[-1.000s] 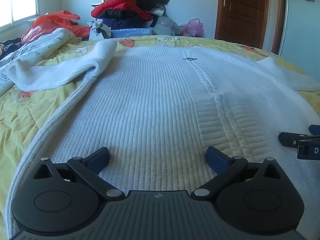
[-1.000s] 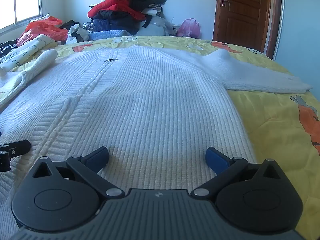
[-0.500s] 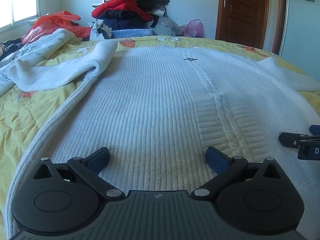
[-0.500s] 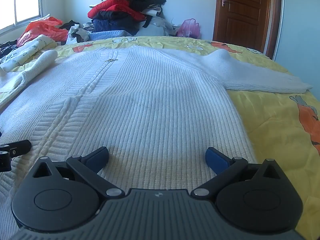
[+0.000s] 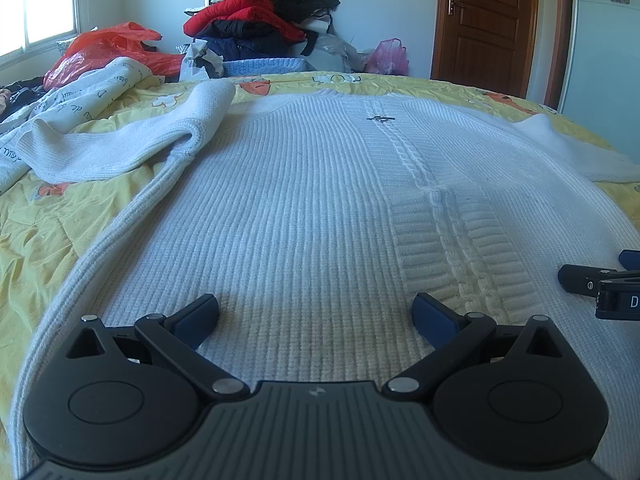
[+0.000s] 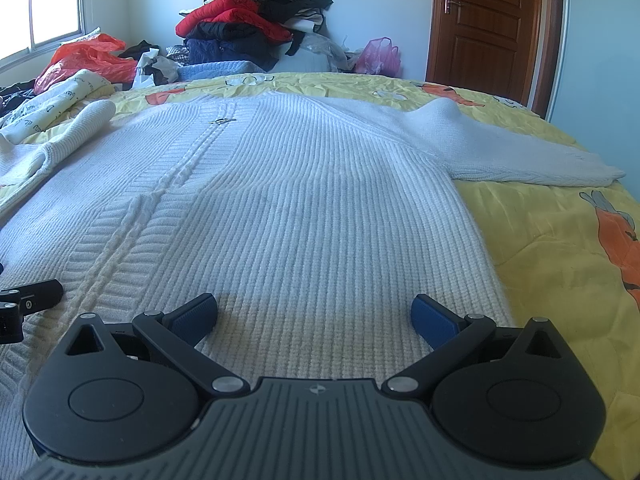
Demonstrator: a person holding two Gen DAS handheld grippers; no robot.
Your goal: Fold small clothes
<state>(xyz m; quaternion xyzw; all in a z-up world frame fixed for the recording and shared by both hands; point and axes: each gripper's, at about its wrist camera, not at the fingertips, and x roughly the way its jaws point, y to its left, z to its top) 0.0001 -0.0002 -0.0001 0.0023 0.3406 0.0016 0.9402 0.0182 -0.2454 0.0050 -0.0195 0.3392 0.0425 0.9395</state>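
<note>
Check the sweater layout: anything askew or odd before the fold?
The white knit sweater lies mostly flat on the yellow bedspread, but its sleeves don't match: the left sleeve is bunched and doubled over, while the right sleeve lies straight. No damage visible.

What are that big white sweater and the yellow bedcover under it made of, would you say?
The sweater looks like thick, soft knit yarn, wool or acrylic: raised ribs and a cable braid down the middle. The bedcover looks like thin, smooth woven cloth, probably cotton: fine creases and printed cartoon animals.
</note>
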